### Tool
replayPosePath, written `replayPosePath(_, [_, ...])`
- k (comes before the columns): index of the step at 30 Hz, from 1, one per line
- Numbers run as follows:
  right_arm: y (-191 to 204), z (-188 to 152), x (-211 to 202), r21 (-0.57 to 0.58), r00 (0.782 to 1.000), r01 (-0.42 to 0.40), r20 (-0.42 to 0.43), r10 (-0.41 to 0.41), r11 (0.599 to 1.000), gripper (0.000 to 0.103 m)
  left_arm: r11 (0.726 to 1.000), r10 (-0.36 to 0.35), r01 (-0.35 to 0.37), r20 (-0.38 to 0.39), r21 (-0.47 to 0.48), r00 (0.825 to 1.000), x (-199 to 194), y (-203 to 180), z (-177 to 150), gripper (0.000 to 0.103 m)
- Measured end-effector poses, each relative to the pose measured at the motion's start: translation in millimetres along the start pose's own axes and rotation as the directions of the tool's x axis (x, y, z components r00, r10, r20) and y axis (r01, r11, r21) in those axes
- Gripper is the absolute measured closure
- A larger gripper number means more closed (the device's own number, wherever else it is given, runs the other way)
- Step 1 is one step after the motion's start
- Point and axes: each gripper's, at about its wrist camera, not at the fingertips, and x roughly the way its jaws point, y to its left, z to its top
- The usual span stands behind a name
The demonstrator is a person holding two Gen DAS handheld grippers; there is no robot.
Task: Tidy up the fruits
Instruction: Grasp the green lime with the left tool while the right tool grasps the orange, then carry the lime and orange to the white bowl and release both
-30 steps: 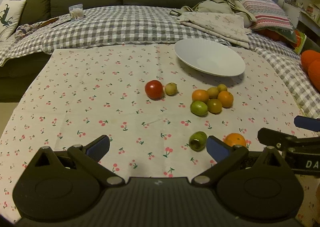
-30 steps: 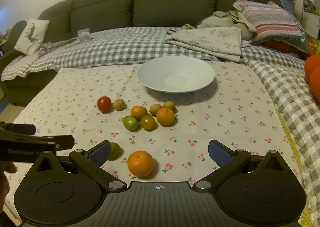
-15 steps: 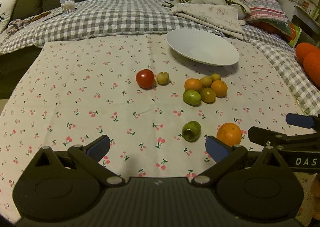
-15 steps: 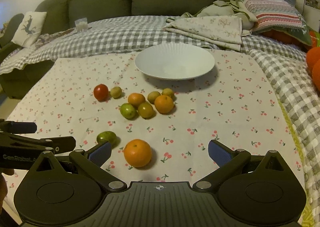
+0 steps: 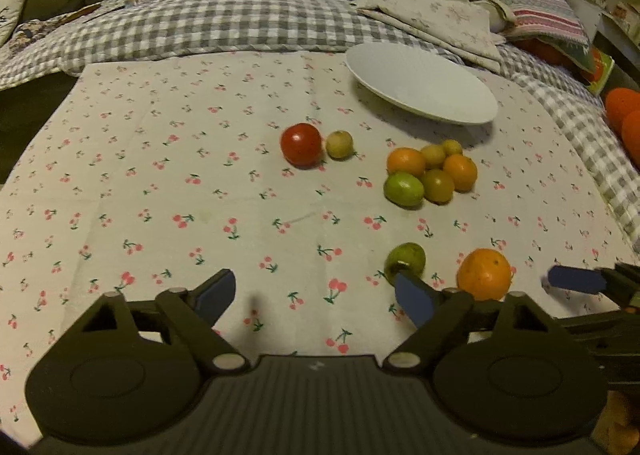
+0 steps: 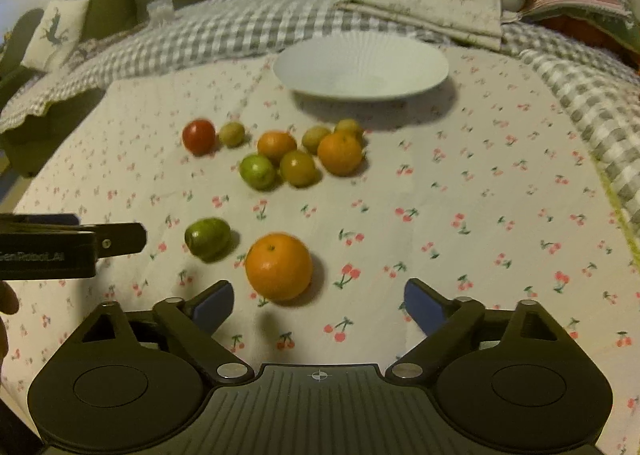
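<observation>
Fruits lie loose on a cherry-print cloth spread over what reads as a table, none yet in the white plate at 12 o'clock. Nearest is a big orange, with a green fruit just beside it at its 10 o'clock. Farther up sits a touching cluster of small orange and green fruits, and at its 9 o'clock a red tomato touching a small yellowish fruit.

The right gripper is spread wide and empty. The big orange lies just ahead of it, slightly toward 11 o'clock, nearer the left fingertip than the right. It is round, so no long axis matters; the wrist only needs a small leftward shift to centre it. The left gripper is also spread wide and holds nothing; in its view the green fruit sits at 1 o'clock, right at the tip of its right finger, with the orange beyond that.

My judgement: the right gripper is better placed for the orange, the left for the green fruit. The two fruits are close together, so both grippers closing in at once would crowd. Open cloth lies at 3 o'clock, and the path to the plate passes over the cluster.
</observation>
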Motion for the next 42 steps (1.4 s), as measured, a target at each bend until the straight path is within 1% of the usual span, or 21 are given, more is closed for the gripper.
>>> replayPosePath(4, [5, 0, 5, -0.034, 1.000, -0.004, 0.007, 0.004, 0.999, 0.014, 1.000, -0.007, 0.007, 0.009, 0.015, 1.000, 1, 0, 1, 0.023])
replayPosePath(7, [8, 3, 11, -0.068, 1.000, -0.003, 0.000, 0.003, 0.998, 0.020, 1.000, -0.013, 0.013, 0.006, 0.027, 1.000, 4, 0, 0, 0.025])
replayPosePath(10, [9, 6, 19, -0.091, 1.000, 0.004, -0.012, -0.005, 0.996, 0.028, 0.999, -0.023, 0.023, 0.001, 0.045, 1.000, 8, -2, -1, 0.025])
replayPosePath(11, [10, 7, 22, -0.095, 1.000, -0.002, -0.011, 0.001, 0.996, 0.033, 0.998, -0.028, 0.028, 0.000, 0.054, 1.000, 9, -3, 0, 0.025])
replayPosePath(13, [11, 8, 24, -0.112, 1.000, -0.021, -0.009, 0.021, 0.994, 0.039, 0.997, -0.035, 0.035, 0.002, 0.068, 0.999, 10, -6, 0, 0.025])
replayPosePath(15, [13, 9, 21, -0.118, 0.998, -0.065, -0.011, 0.064, 0.991, 0.066, 0.995, -0.049, 0.048, 0.007, 0.084, 0.999, 11, -9, 0, 0.026])
replayPosePath(16, [12, 11, 18, -0.108, 0.997, -0.077, -0.015, 0.076, 0.991, 0.065, 0.994, -0.057, 0.056, 0.012, 0.096, 0.998, 11, -11, 1, 0.026])
replayPosePath(18, [10, 13, 15, -0.108, 0.998, -0.067, -0.011, 0.066, 0.992, 0.065, 0.989, -0.073, 0.070, 0.013, 0.127, 0.997, 13, -18, 1, 0.026])
replayPosePath(19, [9, 13, 13, -0.116, 0.998, -0.061, -0.008, 0.061, 0.991, 0.065, 0.987, -0.076, 0.074, 0.012, 0.142, 0.997, 15, -21, 0, 0.029])
replayPosePath(20, [8, 13, 13, -0.116, 0.998, -0.062, -0.006, 0.062, 0.991, 0.065, 0.984, -0.079, 0.077, 0.008, 0.159, 0.997, 18, -25, 0, 0.033])
replayPosePath(22, [6, 13, 14, -0.108, 0.997, -0.070, -0.019, 0.069, 0.992, 0.065, 0.978, -0.080, 0.079, -0.006, 0.191, 0.997, 24, -33, -1, 0.045])
replayPosePath(24, [3, 13, 11, -0.106, 0.998, -0.065, -0.014, 0.064, 0.992, 0.065, 0.972, -0.085, 0.085, -0.008, 0.217, 0.996, 28, -38, -2, 0.051])
replayPosePath(26, [-1, 14, 5, -0.093, 0.998, -0.070, 0.000, 0.071, 0.993, 0.065, 0.965, -0.111, 0.110, -0.008, 0.236, 0.994, 31, -43, -2, 0.057])
replayPosePath(27, [-5, 15, 1, -0.079, 0.998, -0.067, 0.005, 0.067, 0.995, 0.065, 0.962, -0.120, 0.119, -0.007, 0.245, 0.993, 31, -45, -2, 0.063])
replayPosePath(28, [-9, 17, -2, -0.060, 0.998, -0.062, 0.013, 0.063, 0.996, 0.065, 0.958, -0.131, 0.128, -0.004, 0.256, 0.991, 31, -47, -2, 0.070])
replayPosePath(30, [-18, 19, -7, -0.025, 0.998, -0.061, 0.028, 0.061, 0.998, 0.065, 0.954, -0.151, 0.148, -0.008, 0.262, 0.988, 30, -49, -2, 0.078])
replayPosePath(33, [-28, 24, -12, 0.013, 0.997, -0.057, 0.047, 0.057, 0.998, 0.065, 0.955, -0.152, 0.149, -0.010, 0.255, 0.988, 29, -49, -3, 0.079])
replayPosePath(38, [-39, 28, -21, 0.059, 0.995, -0.075, 0.072, 0.071, 0.995, 0.065, 0.952, -0.148, 0.142, -0.001, 0.271, 0.989, 29, -50, -5, 0.079])
replayPosePath(42, [-40, 30, -26, 0.069, 0.992, -0.094, 0.088, 0.087, 0.993, 0.065, 0.962, -0.152, 0.149, -0.005, 0.228, 0.988, 23, -44, -1, 0.079])
